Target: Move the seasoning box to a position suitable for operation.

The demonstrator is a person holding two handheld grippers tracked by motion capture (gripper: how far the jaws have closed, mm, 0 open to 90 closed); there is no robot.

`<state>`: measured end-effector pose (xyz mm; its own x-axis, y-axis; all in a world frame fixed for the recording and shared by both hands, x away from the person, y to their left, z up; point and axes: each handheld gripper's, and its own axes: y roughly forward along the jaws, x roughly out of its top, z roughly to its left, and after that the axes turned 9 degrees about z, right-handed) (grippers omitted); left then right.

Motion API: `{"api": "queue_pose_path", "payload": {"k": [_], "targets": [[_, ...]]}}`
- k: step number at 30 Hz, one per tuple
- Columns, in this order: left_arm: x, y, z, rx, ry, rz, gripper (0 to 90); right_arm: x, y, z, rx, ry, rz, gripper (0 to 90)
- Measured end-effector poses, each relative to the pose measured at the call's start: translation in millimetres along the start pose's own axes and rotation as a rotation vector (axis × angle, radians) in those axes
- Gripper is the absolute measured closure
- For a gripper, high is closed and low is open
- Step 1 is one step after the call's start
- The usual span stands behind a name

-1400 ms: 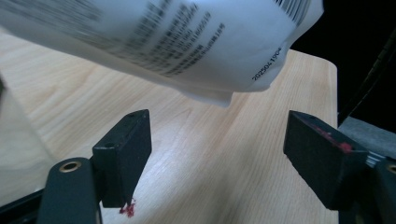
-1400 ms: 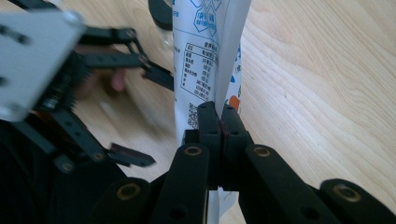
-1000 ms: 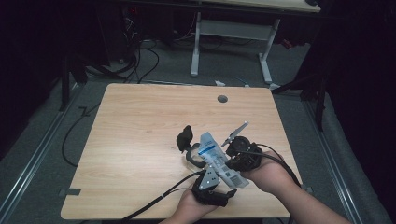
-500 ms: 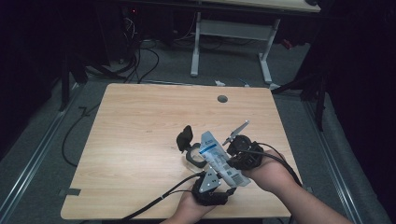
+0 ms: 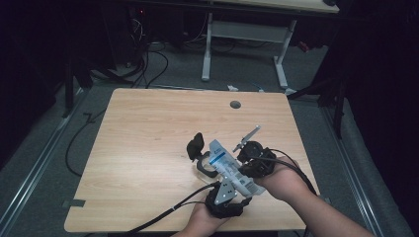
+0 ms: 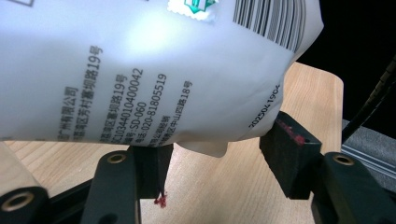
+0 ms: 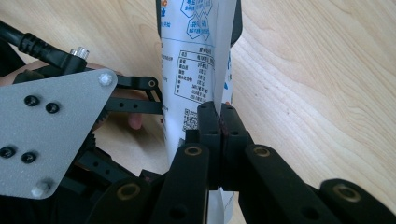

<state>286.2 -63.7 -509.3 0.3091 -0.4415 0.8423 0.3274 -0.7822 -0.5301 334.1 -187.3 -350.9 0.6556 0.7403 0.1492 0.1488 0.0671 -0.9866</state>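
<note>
A white printed pouch (image 5: pixel 231 170) is held above the near edge of the wooden table (image 5: pixel 148 148), between the two hands; it is pinched by its edge in the fully closed jaws of the right gripper (image 7: pixel 219 116), apparently so that it hangs steady for a second grip; the jaws of the left gripper (image 6: pixel 215 161) have just been closing around its lower end, but a gap remains on one side, so nothing is clamped there yet.
</note>
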Motion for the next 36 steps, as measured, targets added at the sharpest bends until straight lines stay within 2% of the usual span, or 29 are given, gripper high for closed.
{"api": "queue_pose_path", "payload": {"k": [5,16,25,36], "targets": [[3.7,-1.3,3.0,0.005,-0.01,-0.006,46.2,6.0,-0.6,-3.4,-0.008,0.006,-0.006,90.0],[7.7,-1.8,6.3,0.032,0.019,0.009,47.7,15.4,2.7,-7.4,-0.012,0.003,0.003,90.0],[9.8,-0.1,8.3,0.038,0.034,0.017,48.8,18.9,6.9,-12.2,-0.009,0.004,0.013,90.0],[13.6,-1.2,10.6,0.023,0.016,-0.006,49.6,24.5,5.5,-13.2,-0.012,0.004,0.009,90.0]]}}
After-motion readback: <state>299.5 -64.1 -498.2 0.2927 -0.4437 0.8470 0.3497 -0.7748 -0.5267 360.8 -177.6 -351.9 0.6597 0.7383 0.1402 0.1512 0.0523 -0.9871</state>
